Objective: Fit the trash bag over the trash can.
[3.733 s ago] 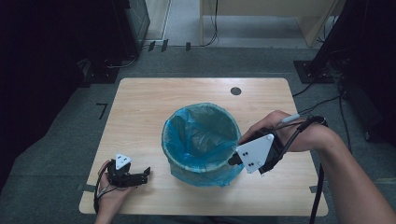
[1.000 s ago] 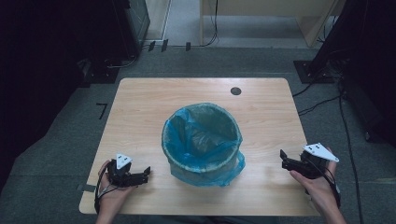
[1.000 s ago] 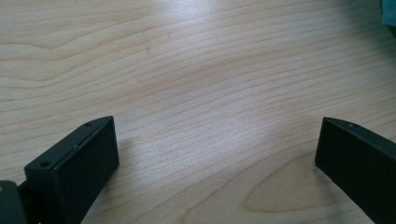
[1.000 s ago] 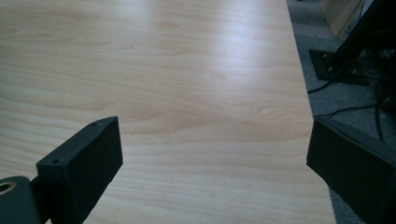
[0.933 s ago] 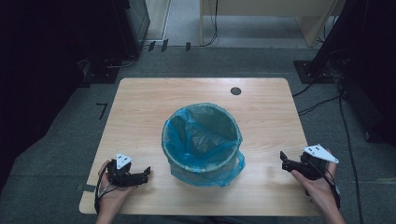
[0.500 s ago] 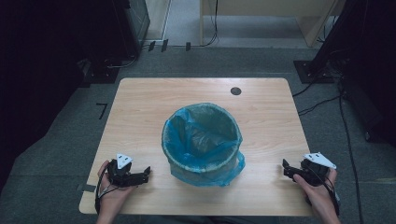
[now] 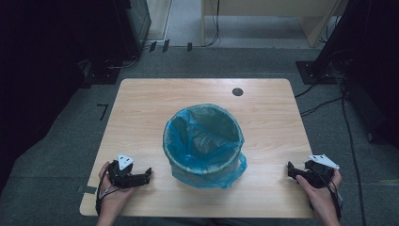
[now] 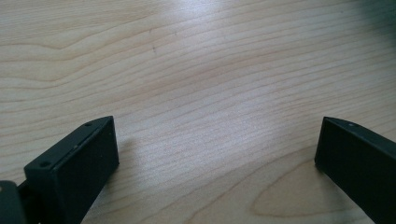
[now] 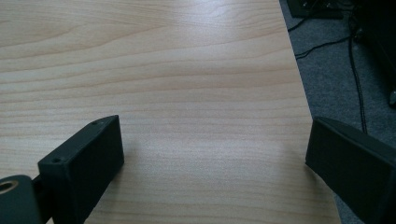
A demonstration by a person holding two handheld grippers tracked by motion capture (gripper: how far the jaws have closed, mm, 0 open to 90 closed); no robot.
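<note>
Bin (image 7: 203,141) with a blue liner (image 7: 230,172) stands upright mid-table (image 7: 141,108), between the grippers. The left gripper (image 7: 143,177) rests near the front edge, just beside the bin, jaws spread and empty. The right gripper (image 7: 292,170) lies farther off by the right edge, likewise spread, holding nothing.

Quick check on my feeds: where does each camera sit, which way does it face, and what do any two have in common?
High view: above the person's side, looking forward and down on the wooden table and the bin with a blue liner; both hands with left tool and right tool show.
Left gripper view: rides the left tool, looking along its open jaws at bare tabletop.
Right gripper view: rides the right tool, jaws open, over the table's edge beside grey floor.
All three share the tabletop.
</note>
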